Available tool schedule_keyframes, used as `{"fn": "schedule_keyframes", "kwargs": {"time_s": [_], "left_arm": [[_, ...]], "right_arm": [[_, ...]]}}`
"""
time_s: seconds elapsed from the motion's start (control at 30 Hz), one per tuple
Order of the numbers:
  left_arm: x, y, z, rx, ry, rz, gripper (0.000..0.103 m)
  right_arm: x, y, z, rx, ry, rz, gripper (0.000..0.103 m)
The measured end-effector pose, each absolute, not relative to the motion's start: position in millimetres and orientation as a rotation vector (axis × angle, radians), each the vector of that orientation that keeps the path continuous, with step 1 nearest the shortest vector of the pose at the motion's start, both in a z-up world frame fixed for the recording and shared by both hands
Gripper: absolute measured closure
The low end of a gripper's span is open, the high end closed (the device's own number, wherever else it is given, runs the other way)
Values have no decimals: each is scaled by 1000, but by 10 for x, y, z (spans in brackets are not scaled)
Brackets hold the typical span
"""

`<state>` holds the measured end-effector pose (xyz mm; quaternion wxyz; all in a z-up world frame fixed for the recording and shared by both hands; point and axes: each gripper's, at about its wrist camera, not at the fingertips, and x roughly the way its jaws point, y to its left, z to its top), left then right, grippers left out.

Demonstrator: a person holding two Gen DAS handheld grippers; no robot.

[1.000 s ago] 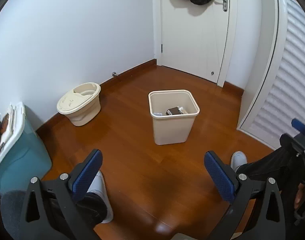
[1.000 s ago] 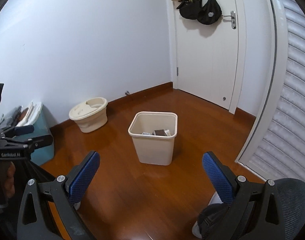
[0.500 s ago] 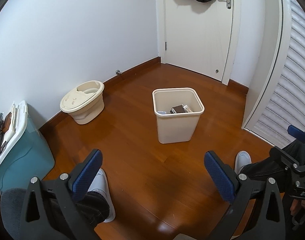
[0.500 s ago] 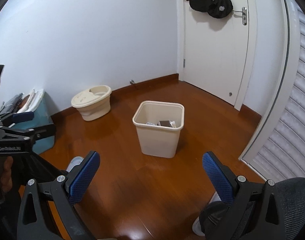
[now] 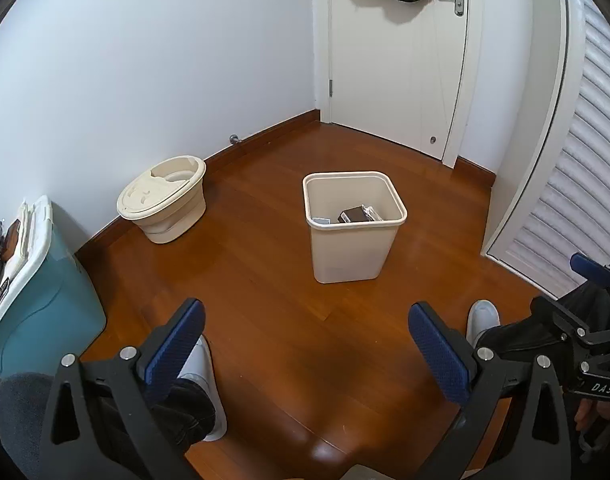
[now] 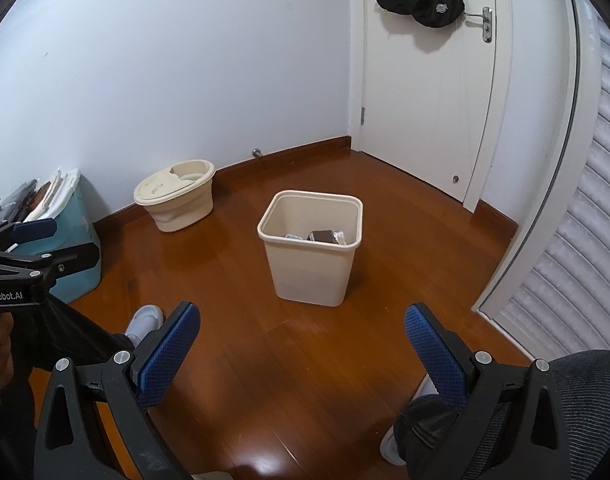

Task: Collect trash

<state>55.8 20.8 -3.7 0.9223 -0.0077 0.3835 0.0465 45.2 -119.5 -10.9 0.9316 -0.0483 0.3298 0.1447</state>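
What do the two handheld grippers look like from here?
Both match: the left gripper and right gripper have black angular frames with silver bolts and blue textured pads. White lettering marks their sides. The person wears dark trousers and white shoes.

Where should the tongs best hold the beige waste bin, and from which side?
Probably the near rim of the waste bin, approached from above. It stands upright and open-topped, its thin lip suits one finger inside and one outside, while its wide body looks too broad. Both the left tongs and right tongs are open.

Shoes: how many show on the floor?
2, both white, in the left wrist view: one shoe beside the left gripper's left finger, the other near its right finger.
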Motion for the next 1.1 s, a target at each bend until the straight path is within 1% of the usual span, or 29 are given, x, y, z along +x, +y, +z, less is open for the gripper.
{"fn": "schedule_keyframes", "kwargs": {"time_s": [1.1], "left_arm": [[544,335,-25,-29,793,78,0]], "right_arm": [[428,-1158,-175,-116,684,303,0]]}}
